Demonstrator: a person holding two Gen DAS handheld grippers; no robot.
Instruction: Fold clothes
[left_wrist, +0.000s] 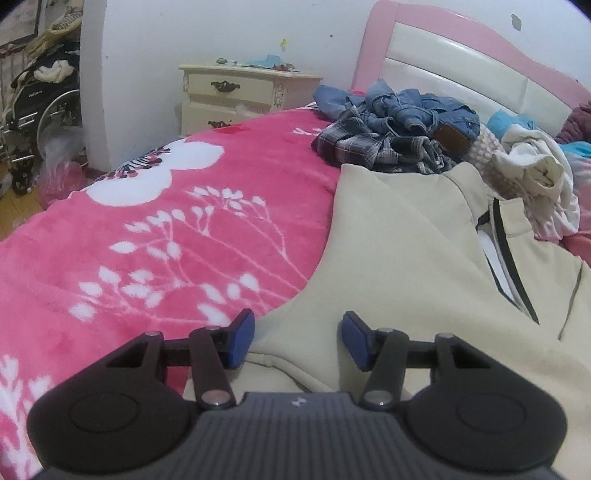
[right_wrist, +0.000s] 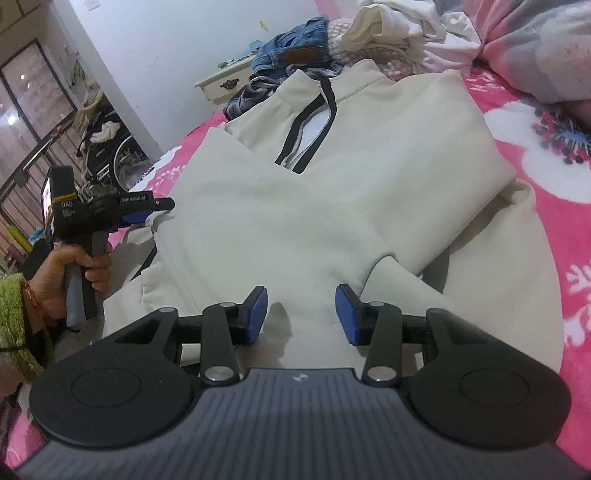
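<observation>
Pink floral bedding (left_wrist: 155, 240) covers the bed that carries everything. Nearest, the right gripper (right_wrist: 300, 314) hangs just over a cream sweatshirt (right_wrist: 332, 177), its blue pads apart with only flat cloth showing between them, nothing pinched. At the bed's left edge the left gripper (left_wrist: 298, 339) also stands with its pads apart, over the sweatshirt's cuffed edge where it meets the bedding; a hand (right_wrist: 79, 271) holds its handle. The sweatshirt lies spread across the middle of the bed, both sleeves folded in across its front, its dark-trimmed collar toward the headboard (left_wrist: 461, 62). Beyond it, near the headboard, a plaid shirt (left_wrist: 373, 146), jeans (left_wrist: 413, 107) and white clothes (left_wrist: 535, 173) lie heaped. A cream nightstand (left_wrist: 236, 96) stands past the bed's far corner.
</observation>
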